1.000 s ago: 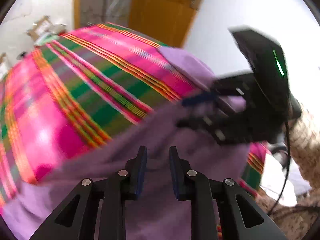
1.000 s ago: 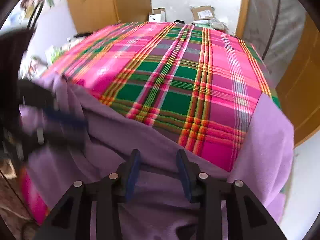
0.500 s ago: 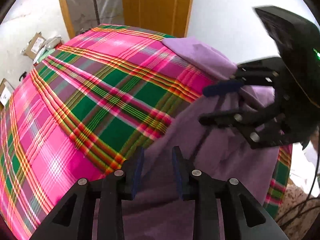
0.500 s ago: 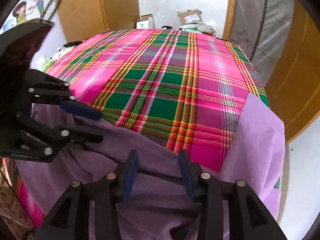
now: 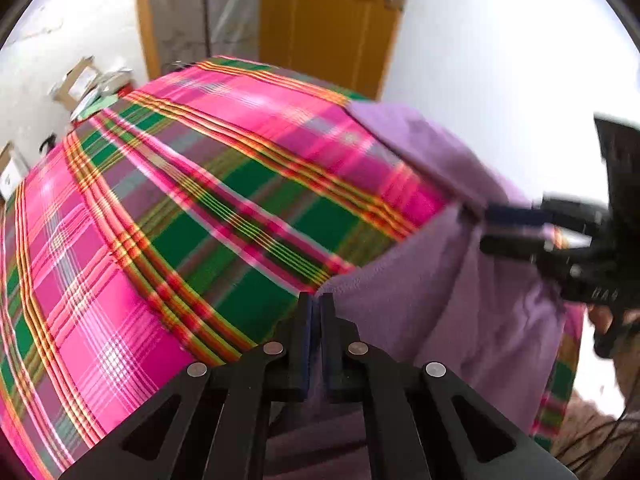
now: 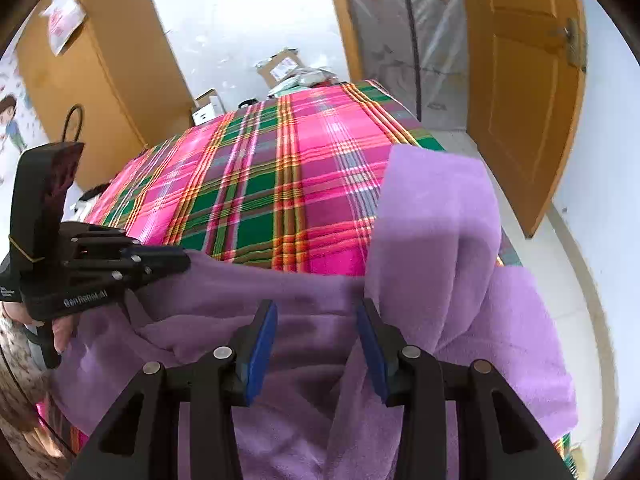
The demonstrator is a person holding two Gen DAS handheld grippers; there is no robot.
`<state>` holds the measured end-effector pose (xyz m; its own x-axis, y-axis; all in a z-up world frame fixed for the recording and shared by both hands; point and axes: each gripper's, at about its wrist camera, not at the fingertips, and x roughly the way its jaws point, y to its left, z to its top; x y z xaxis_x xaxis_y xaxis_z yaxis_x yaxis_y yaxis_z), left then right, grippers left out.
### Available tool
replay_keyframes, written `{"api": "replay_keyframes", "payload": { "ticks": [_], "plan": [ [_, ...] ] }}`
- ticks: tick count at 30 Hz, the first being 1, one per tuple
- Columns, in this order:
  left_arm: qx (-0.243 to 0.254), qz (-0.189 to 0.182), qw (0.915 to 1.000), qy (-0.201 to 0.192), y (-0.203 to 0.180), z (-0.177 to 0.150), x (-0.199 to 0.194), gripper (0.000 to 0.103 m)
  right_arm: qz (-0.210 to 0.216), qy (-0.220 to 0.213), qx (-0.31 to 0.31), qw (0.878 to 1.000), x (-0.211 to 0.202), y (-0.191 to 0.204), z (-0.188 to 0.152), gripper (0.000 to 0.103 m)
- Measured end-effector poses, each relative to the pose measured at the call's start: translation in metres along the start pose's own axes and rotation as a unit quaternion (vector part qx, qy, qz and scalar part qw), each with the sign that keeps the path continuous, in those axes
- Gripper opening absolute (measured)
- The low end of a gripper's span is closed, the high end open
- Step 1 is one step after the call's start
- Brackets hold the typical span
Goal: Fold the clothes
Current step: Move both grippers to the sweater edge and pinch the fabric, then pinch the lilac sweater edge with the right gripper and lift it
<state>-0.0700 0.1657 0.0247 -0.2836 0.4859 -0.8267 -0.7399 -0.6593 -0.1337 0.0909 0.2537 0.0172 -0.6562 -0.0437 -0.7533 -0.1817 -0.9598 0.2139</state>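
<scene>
Now that the left gripper has snapped shut from the open stance it had a moment ago, its pads pinch the near edge of the purple fleece garment, which lies over the plaid-covered bed just ahead of both tools. The right gripper has rolled and slid sideways, yet its jaws stand wide as before, with fleece bunched between the blue pads and not pressed by them. One side is secured; I judge that the right must clamp before any fold can be carried across.
</scene>
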Motion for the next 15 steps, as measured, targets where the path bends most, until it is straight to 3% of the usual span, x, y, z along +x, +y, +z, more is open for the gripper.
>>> {"api": "replay_keyframes", "payload": {
  "ticks": [8, 15],
  "plan": [
    [-0.041, 0.008, 0.9991, -0.004, 0.019, 0.0, 0.013, 0.002, -0.007, -0.006, 0.006, 1.0, -0.004, -0.003, -0.002, 0.042],
    [-0.07, 0.018, 0.9973, -0.014, 0.023, -0.004, -0.004, 0.004, -0.039, -0.033, 0.019, 0.998, -0.019, -0.014, 0.001, 0.042]
  ]
}}
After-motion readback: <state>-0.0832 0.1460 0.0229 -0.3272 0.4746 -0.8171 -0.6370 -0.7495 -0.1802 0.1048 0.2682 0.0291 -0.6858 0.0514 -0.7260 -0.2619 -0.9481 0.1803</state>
